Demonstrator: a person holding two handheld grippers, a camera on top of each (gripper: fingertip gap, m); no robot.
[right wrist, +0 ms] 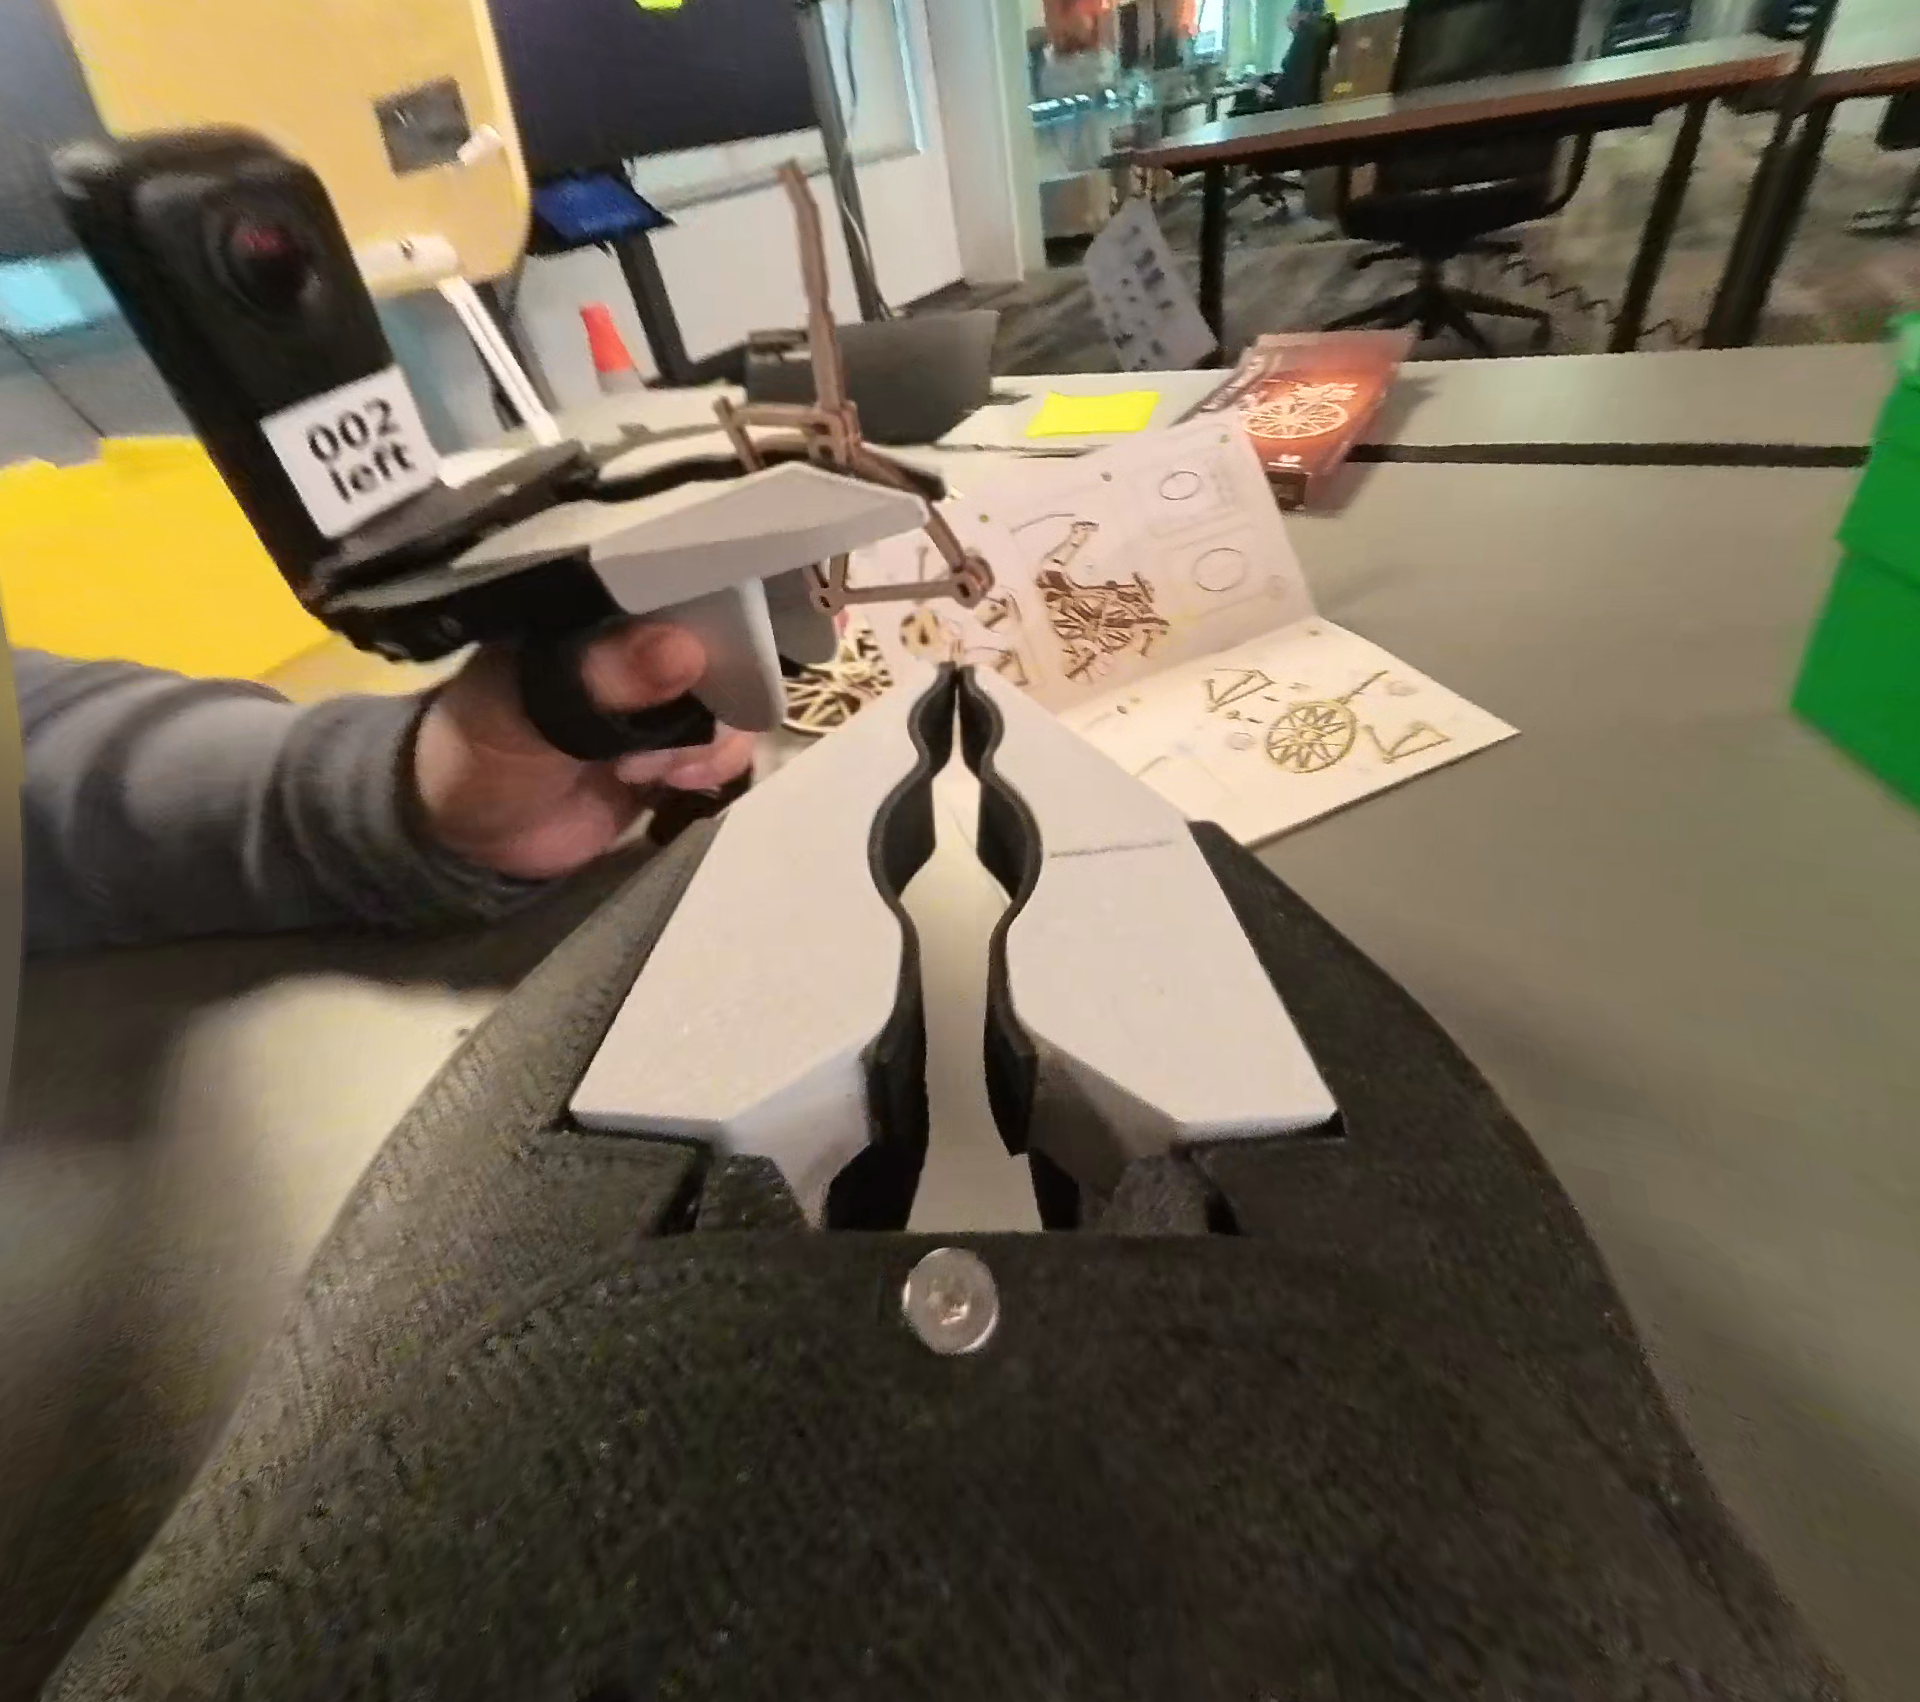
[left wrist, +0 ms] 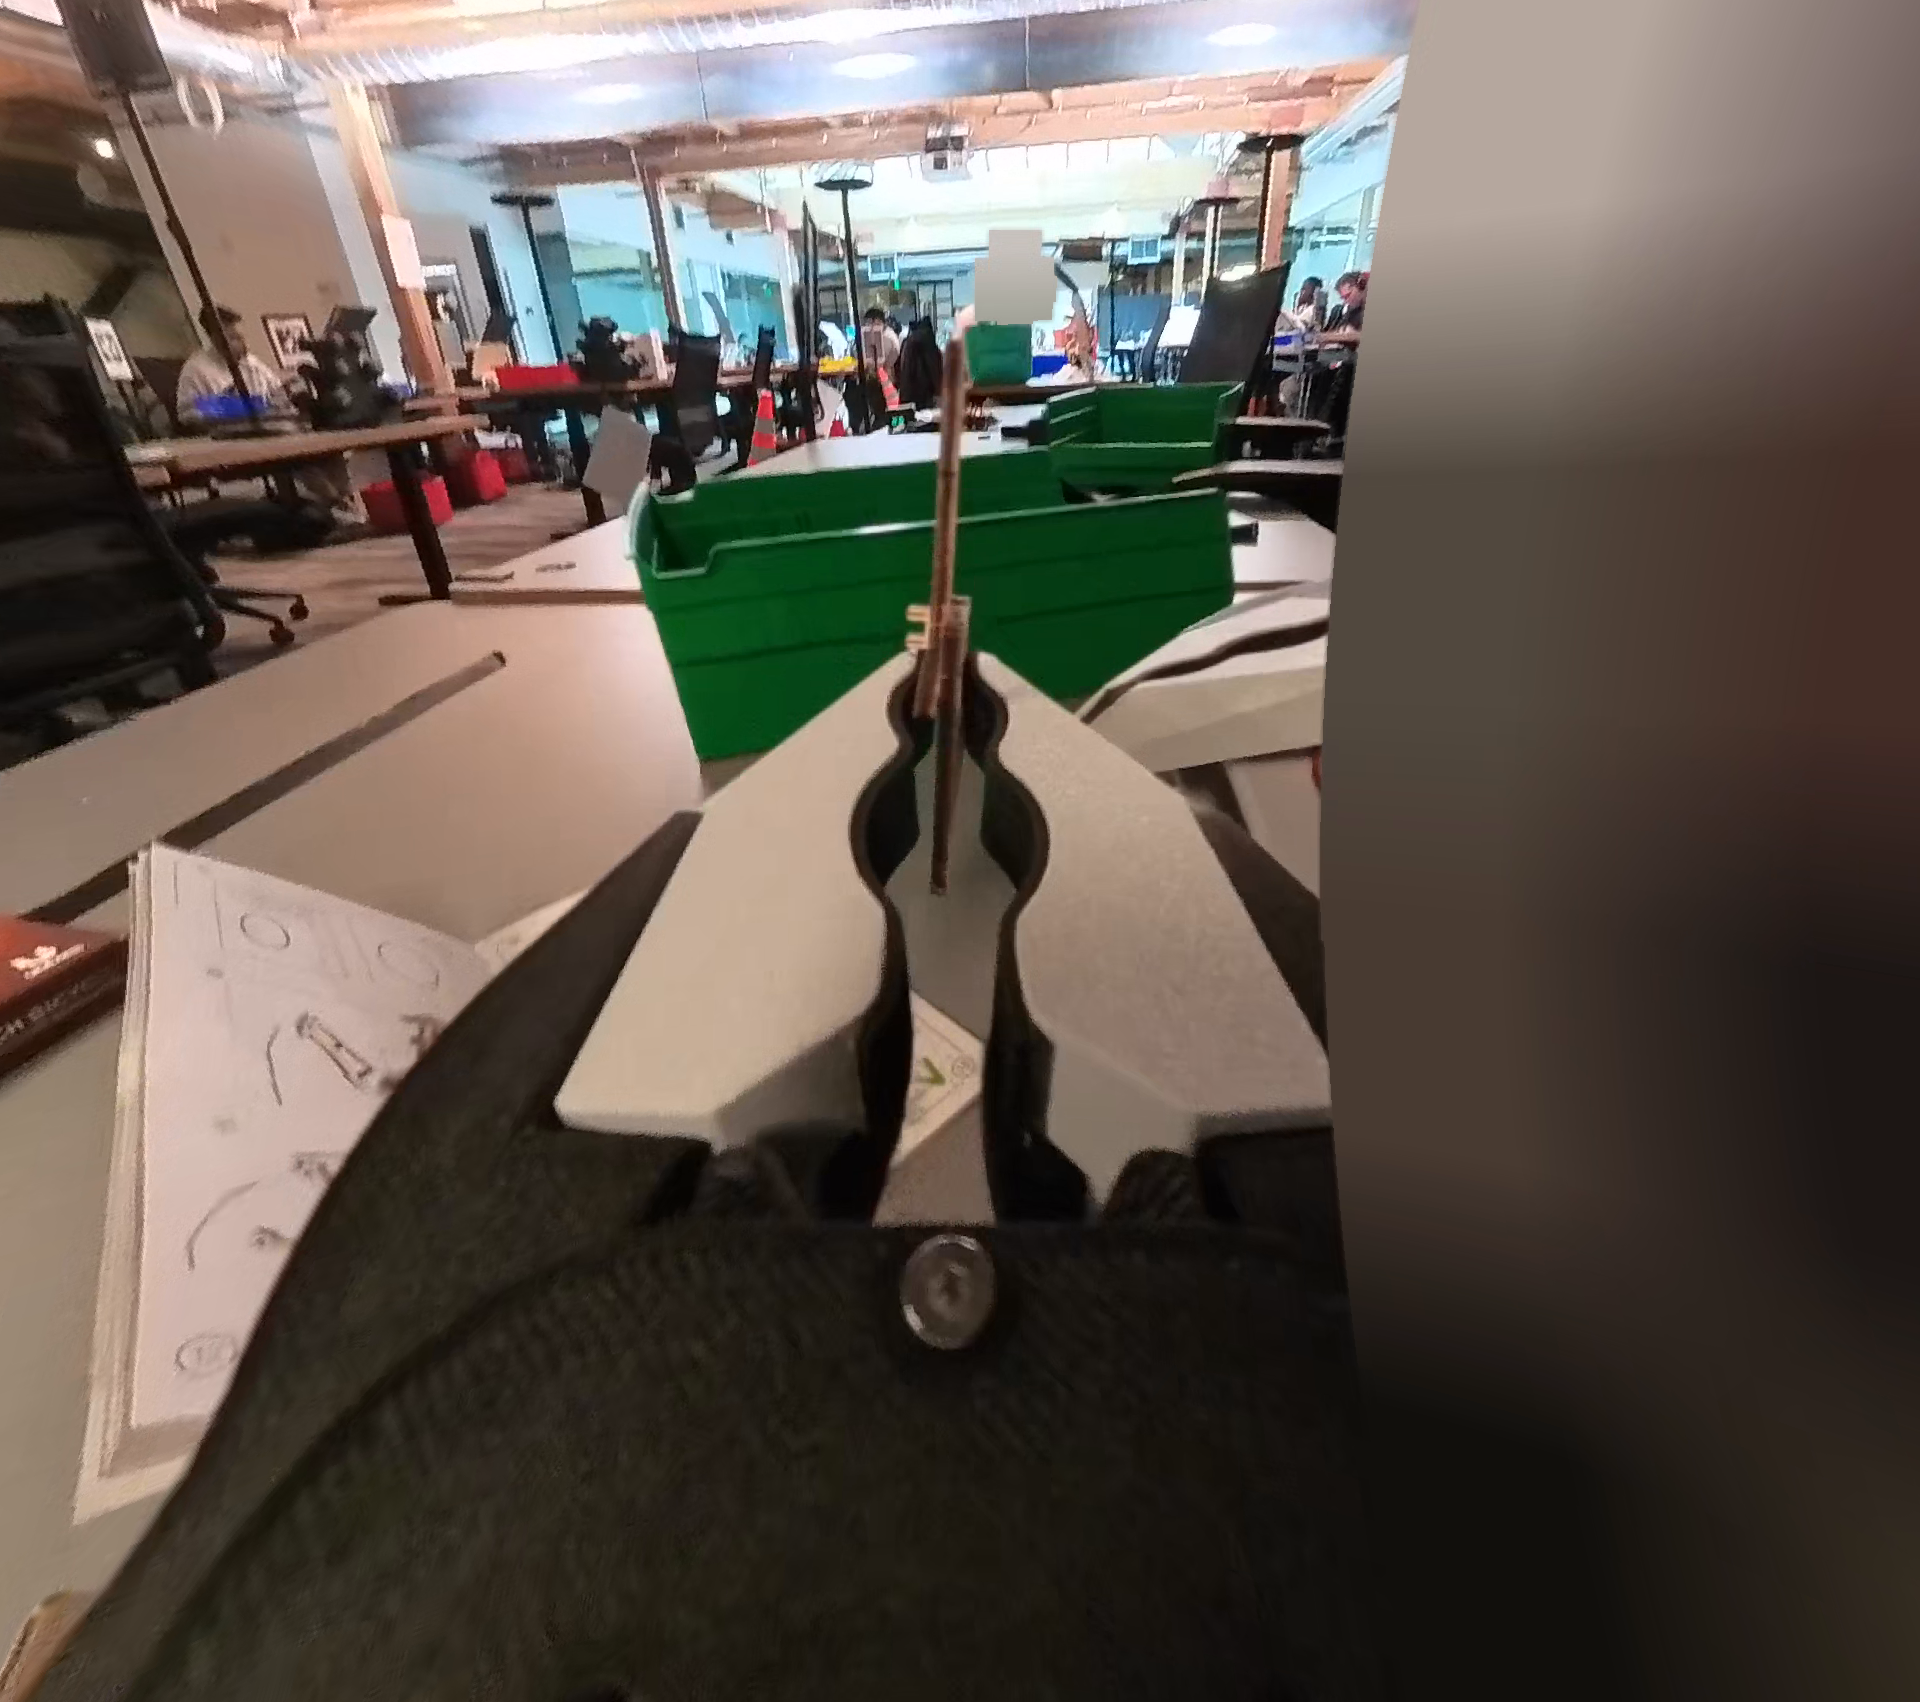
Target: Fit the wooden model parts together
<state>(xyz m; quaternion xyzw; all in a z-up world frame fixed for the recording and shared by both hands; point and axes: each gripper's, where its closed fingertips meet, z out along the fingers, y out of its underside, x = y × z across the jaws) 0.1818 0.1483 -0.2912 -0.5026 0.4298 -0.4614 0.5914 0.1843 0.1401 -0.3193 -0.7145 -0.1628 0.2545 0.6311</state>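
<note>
Here, both hand-held grippers are pinched down over the grey desk (right wrist: 1558,873).

The left hand-held gripper (left wrist: 943,676) is clamped on a thin brown wooden frame (left wrist: 948,509), which stands upright and edge-on at 12 o'clock before a green bin (left wrist: 831,603). The right hand-held gripper (right wrist: 958,684) has its tips drawn together on a tiny pale piece (right wrist: 956,667), too small to identify. At its 1 o'clock the open instruction sheet (right wrist: 1299,696) lies flat, with a brown box (right wrist: 1309,405) beyond.
</note>
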